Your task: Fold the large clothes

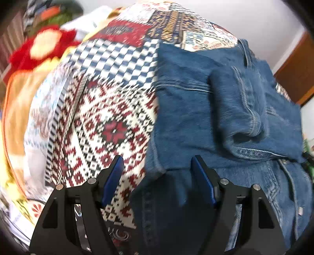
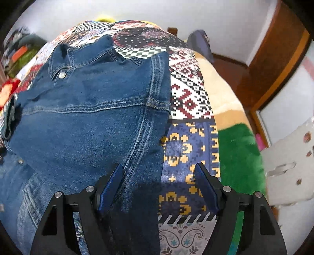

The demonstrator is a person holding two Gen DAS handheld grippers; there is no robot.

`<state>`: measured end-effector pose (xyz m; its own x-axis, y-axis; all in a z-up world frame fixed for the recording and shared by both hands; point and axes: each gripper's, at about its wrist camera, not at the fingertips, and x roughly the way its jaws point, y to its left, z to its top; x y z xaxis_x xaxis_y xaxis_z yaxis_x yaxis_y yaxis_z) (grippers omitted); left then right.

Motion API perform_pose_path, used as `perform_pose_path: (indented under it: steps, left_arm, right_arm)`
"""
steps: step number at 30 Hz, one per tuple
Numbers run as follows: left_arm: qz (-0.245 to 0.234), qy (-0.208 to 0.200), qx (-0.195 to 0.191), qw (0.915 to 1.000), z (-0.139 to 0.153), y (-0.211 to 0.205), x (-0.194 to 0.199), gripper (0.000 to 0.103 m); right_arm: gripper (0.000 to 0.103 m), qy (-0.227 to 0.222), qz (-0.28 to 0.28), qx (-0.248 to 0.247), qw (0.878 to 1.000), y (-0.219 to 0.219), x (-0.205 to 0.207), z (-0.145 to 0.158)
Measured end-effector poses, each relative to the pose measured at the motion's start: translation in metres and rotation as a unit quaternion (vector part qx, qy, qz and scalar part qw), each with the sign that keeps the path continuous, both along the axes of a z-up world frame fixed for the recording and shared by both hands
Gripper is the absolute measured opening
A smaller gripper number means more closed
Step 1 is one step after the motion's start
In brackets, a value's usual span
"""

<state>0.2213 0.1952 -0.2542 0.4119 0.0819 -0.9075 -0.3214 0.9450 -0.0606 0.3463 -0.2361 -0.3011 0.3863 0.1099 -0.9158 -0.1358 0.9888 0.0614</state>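
1. Patchwork-print bedspread (image 1: 109, 109) covers the work surface in both views: red/white diamond blocks, navy/white checks, blue/yellow panel nearest the R cam.
2. L gripper (image 1: 157, 176): jaws spread wide, nothing between the pads. Blue-lined fingers (image 1: 112, 180) sit over the spot where a denim edge meets the bedspread; L finger over the print, R finger over denim.
3. R gripper (image 2: 159, 183): also spread wide, holding nothing. Its L finger is over the denim side seam, R finger over the blue/yellow panel. Contact w/ fabric can't be judged from this angle.
4. Denim jacket (image 2: 84, 109) lies flat on the bedspread, front up, collar at the far end, metal snap button (image 2: 62, 74) visible at the neck.
5. L cam: sleeve (image 1: 235, 109) is folded across the jacket body, cuff end bunched near the button placket. L view is motion-blurred, so detail is soft.
6. R cam: jacket's side seam runs from between the fingers up to the shoulder; denim edge sits just beside the red/white diamond block.
7. Beyond the bedspread on the R: cream/green fuzzy blanket (image 2: 241, 153).
8. Far L in L cam: red and cream plush item (image 1: 45, 47), blurred, type unclear.
9. Background: white wall (image 2: 215, 17), brown wood trim (image 2: 278, 49) at R.
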Motion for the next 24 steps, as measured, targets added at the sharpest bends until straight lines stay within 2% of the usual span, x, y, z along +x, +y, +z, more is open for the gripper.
perform_pose_path:
  steps: [3, 8, 10, 12, 14, 16, 19, 23, 24]
  left_arm:
    - [0.011, -0.001, 0.011, 0.9999, 0.009, 0.007, -0.009, 0.073]
    - [-0.037, -0.023, 0.016, 0.9989, 0.038, -0.018, 0.001, 0.075]
    - [-0.056, -0.034, 0.020, 0.9976, 0.048, -0.032, 0.012, 0.083]
    - [-0.068, -0.046, 0.020, 0.9964, 0.056, -0.046, 0.024, 0.102]
    - [-0.073, -0.059, 0.017, 0.9954, 0.059, -0.062, 0.043, 0.103]
    - [-0.085, -0.047, 0.016, 0.9951, 0.053, -0.075, 0.062, 0.103]
    - [-0.109, -0.009, 0.025, 0.9936, 0.029, -0.093, 0.091, 0.103]
    - [-0.116, 0.045, 0.074, 0.9895, -0.008, -0.100, 0.110, 0.103]
    - [-0.115, 0.038, 0.055, 0.9911, -0.009, -0.094, 0.108, 0.103]
  right_arm:
    - [0.074, 0.011, -0.006, 0.014, 1.000, -0.004, 0.001, 0.001]
    - [0.074, 0.008, 0.004, 0.036, 0.999, 0.001, 0.002, 0.013]
    - [0.074, 0.001, 0.008, 0.040, 0.999, 0.004, 0.001, 0.020]
    - [0.074, -0.012, 0.015, 0.044, 0.999, 0.008, 0.002, 0.029]
    - [0.074, -0.024, 0.022, 0.053, 0.998, 0.013, 0.003, 0.037]
    - [0.074, -0.029, 0.025, 0.058, 0.998, 0.016, 0.004, 0.043]
    - [0.074, -0.034, 0.028, 0.066, 0.997, 0.016, 0.005, 0.049]
    - [0.074, -0.032, 0.021, 0.070, 0.997, 0.011, 0.006, 0.049]
    - [0.074, -0.031, 0.019, 0.071, 0.997, 0.008, 0.007, 0.048]
